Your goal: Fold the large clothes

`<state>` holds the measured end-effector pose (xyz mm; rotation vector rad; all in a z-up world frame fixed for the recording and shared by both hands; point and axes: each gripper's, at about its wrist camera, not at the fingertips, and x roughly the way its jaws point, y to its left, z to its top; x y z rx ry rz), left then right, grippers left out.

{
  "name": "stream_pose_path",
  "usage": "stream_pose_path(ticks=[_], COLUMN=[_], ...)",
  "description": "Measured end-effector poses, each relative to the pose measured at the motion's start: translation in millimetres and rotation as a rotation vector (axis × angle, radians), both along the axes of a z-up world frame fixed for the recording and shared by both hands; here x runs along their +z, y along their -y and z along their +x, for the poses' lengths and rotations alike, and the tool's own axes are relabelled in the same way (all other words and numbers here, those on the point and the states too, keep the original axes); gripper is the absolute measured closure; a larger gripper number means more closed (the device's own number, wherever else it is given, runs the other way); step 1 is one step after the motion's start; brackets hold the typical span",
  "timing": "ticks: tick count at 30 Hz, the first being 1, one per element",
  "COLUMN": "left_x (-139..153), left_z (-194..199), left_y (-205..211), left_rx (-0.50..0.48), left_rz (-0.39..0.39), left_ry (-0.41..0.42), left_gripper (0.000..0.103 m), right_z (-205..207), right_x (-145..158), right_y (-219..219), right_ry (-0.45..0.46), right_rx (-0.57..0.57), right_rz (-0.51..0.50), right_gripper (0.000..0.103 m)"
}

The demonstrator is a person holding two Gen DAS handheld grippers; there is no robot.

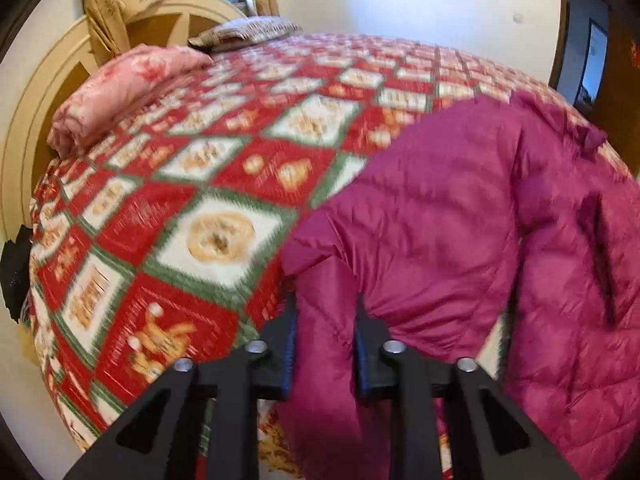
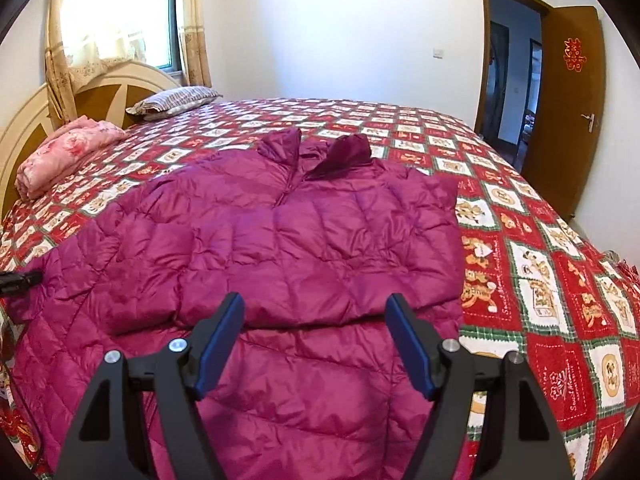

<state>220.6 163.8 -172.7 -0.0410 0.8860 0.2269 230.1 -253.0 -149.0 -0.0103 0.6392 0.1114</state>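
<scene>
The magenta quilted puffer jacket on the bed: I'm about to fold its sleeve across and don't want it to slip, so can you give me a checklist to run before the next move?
1. Left gripper clamped on the magenta quilted puffer jacket: ok, a bunch of the fabric is pinched between its fingers.
2. Right gripper free of fabric: ok, jaws wide open above the jacket.
3. Jacket body flat on the red, white and green patchwork bedspread: ok, front up, collar toward the far side.
4. Right-hand sleeve already folded in: cannot tell.
5. Folded pink floral blanket and striped pillow clear of the jacket: ok, both by the headboard.
</scene>
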Motion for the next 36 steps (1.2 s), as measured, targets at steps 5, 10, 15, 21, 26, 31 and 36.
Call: stream_pose_path(ticks=[5,10,15,21,26,31,36], left_x=[70,133,150,130,128,117,79], left_z=[-1,6,16,26,12,24,49], left_y=[8,61,150,238,257,216,166], left_rx=[0.025,-0.088,-0.27,-0.468,-0.495,-0.394,-0.227], left_rz=[0.105,0.172,0.172,0.059,0.081,0.092,0.146], left_ry=[0.181,0.321,0.376,0.374,0.453,0.423,0.295], left_gripper=[0.085,0.085,0.085,0.05,0.011,0.008,0.008], right_z=[1,3,3,-1,0,1,21], right_x=[-2,-3,-6,-8,-8,1,9], right_y=[12,25,34,47,59,57,30], right_ry=[0.0,-0.001,-0.012,-0.018,-0.048,-0.032,-0.058], right_rx=[-0.031,-0.066,-0.083,-0.1,-0.091,-0.05,0.05], right_rz=[0.016,0.058,0.086,0.102,0.142,0.2,0.222], right_gripper=[0.028,0.028,0.028,0.028,0.026,0.015,0.013])
